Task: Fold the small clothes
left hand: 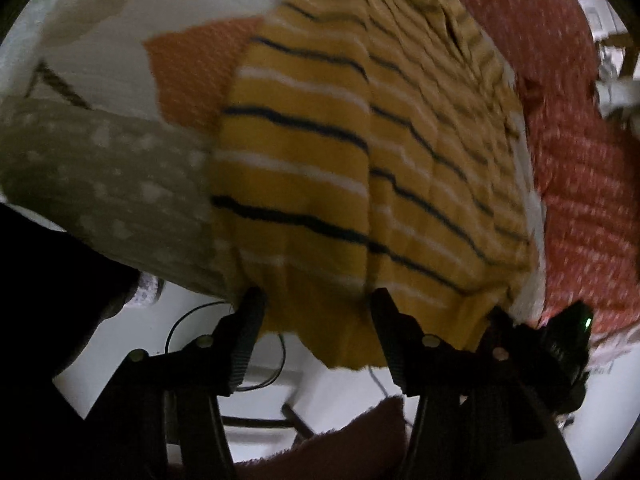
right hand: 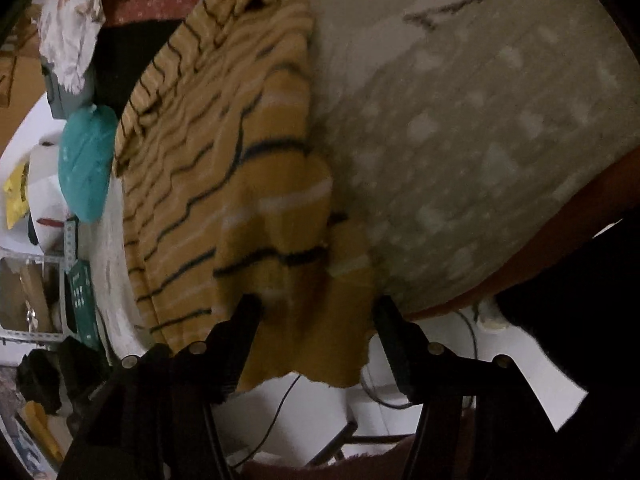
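A small mustard-yellow garment with dark and white stripes (left hand: 360, 152) lies on a patchwork bedspread and its near edge hangs over the bed's edge. My left gripper (left hand: 318, 300) is open, its two black fingers on either side of the garment's hanging hem. In the right wrist view the same striped garment (right hand: 224, 184) lies rumpled, with a folded corner near me. My right gripper (right hand: 316, 308) is open too, with the garment's lower edge hanging between its fingers. Neither gripper pinches the cloth.
The bedspread has olive dotted (left hand: 100, 168), orange (left hand: 188, 72), white and red (left hand: 580, 160) patches. A teal cloth (right hand: 84, 160) and a floral cloth (right hand: 72, 20) lie at the far left. Below the bed edge are a white floor, cables (left hand: 224, 344) and a dark red rug (left hand: 352, 448).
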The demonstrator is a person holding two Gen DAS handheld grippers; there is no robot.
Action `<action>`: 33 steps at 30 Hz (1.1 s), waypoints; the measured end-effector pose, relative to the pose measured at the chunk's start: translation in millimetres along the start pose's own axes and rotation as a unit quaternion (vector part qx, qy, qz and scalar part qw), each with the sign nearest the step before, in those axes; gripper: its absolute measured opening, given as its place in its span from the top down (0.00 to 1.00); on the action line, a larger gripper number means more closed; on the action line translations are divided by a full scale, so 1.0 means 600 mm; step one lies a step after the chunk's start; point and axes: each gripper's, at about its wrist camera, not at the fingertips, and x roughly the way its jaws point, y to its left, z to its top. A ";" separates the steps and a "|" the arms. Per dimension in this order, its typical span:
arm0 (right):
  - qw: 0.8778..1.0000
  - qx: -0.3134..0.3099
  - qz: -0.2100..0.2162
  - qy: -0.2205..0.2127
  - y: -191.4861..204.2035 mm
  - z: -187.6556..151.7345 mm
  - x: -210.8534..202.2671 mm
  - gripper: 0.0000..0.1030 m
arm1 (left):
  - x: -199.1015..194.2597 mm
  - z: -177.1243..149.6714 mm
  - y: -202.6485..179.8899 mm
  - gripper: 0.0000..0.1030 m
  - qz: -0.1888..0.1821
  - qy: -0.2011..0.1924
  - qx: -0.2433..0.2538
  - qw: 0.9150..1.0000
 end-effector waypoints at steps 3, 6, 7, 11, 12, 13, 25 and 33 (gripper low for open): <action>1.000 -0.011 0.019 -0.005 0.005 -0.001 0.001 0.61 | 0.008 -0.003 -0.007 0.96 -0.006 0.022 0.012 1.000; 0.999 -0.037 0.037 -0.008 0.013 0.003 -0.020 0.90 | -0.012 -0.005 -0.009 0.97 -0.022 0.015 0.004 1.000; 0.998 -0.041 0.044 -0.014 0.018 0.004 -0.030 0.90 | -0.021 -0.006 -0.009 0.97 -0.030 0.010 0.001 1.000; 0.995 -0.047 0.070 -0.046 0.036 0.018 -0.076 0.91 | -0.083 0.009 -0.028 0.96 -0.067 -0.027 0.001 0.997; 0.994 -0.047 0.077 -0.056 0.042 0.027 -0.088 0.91 | -0.097 0.018 -0.035 0.96 -0.073 -0.038 0.003 0.997; 0.993 -0.049 0.083 -0.065 0.050 0.039 -0.100 0.91 | -0.108 0.028 -0.043 0.96 -0.079 -0.048 0.004 0.996; 0.976 -0.124 0.101 -0.151 0.250 0.291 -0.104 0.91 | -0.159 0.320 -0.170 0.96 -0.050 -0.148 0.037 0.987; 0.979 -0.098 0.056 -0.168 0.275 0.473 0.004 0.91 | -0.067 0.549 -0.214 0.96 0.015 -0.132 0.033 0.991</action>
